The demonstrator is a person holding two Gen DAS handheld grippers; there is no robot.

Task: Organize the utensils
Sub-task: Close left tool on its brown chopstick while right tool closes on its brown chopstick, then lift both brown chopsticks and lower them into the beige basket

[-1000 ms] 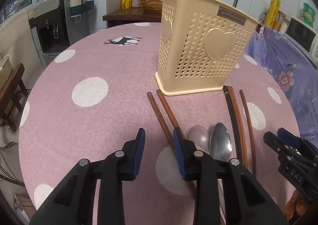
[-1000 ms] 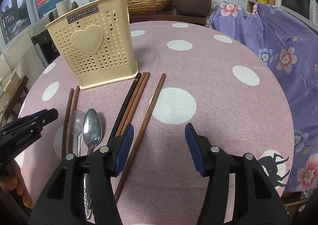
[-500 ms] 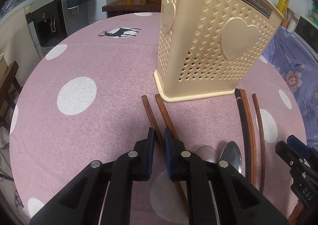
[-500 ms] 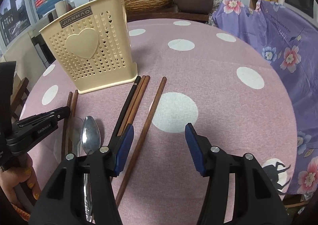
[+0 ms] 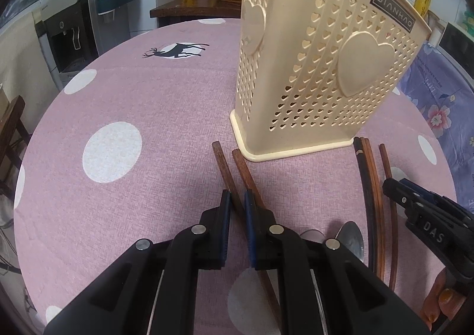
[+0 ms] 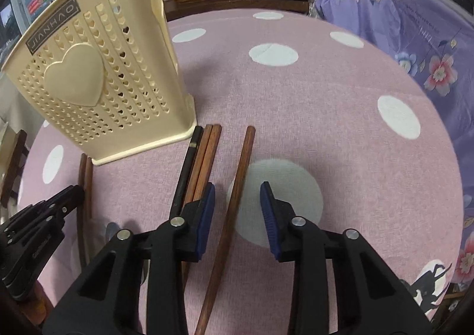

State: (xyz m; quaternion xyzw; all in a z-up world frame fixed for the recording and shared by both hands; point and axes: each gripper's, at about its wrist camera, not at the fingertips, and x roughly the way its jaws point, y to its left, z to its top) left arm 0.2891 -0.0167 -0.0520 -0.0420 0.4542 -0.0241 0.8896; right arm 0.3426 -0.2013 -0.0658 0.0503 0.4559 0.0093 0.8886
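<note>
Six chopsticks (image 6: 237,187), two spoons (image 5: 351,237)

Chopsticks (image 5: 228,175) lie on the table (image 5: 148,92) before the utensil holder (image 5: 320,74). A lone chopstick (image 6: 237,192) lies between my right gripper (image 6: 237,210) fingers.

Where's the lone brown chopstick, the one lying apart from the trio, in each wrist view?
Left wrist: lone brown chopstick far right, right of the trio, behind the right claw.
Right wrist: centre, lying between the open right claw's fingers.
Shared landmark: the cream heart-pattern utensil holder.
</note>
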